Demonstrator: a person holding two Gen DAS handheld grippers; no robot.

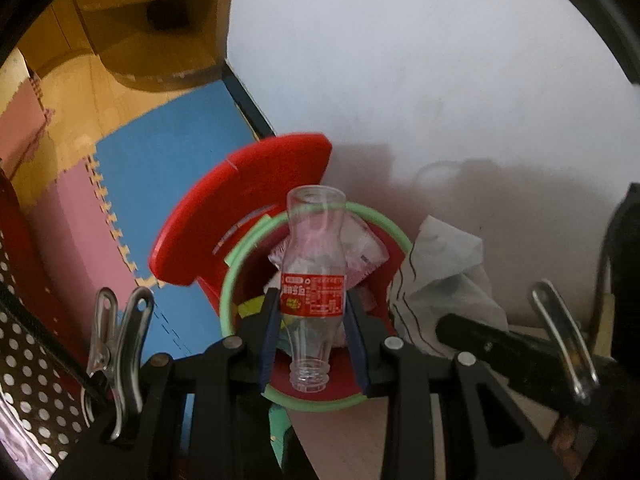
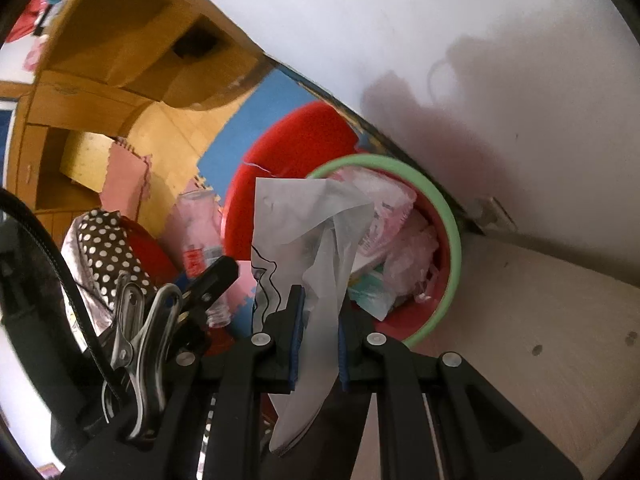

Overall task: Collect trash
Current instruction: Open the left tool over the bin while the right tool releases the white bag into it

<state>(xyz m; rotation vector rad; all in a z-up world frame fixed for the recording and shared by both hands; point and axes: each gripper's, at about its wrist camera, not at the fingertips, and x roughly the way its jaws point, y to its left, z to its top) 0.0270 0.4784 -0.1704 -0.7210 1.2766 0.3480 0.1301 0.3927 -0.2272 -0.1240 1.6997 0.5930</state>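
A clear plastic bottle [image 1: 314,280] with a red label hangs over the red bin, neck toward the camera. My left gripper [image 1: 313,300] is shut on it at the label. The red bin [image 1: 240,280] has a green rim and an open red lid [image 1: 244,208], and holds crumpled wrappers. My right gripper [image 2: 319,300] is shut on a crumpled white paper [image 2: 304,220] with black scribbles, held just left of the bin's green rim [image 2: 452,240]. The same paper [image 1: 444,264] shows at the right of the left wrist view. The bottle also appears [image 2: 198,236] at the left of the right wrist view.
A white wall [image 1: 420,60] stands right behind the bin. Blue and pink foam mats [image 1: 160,160] cover the floor, with wooden furniture [image 1: 160,40] beyond. A polka-dot fabric item [image 2: 108,248] lies at the left. Pale wood flooring [image 2: 540,320] lies right of the bin.
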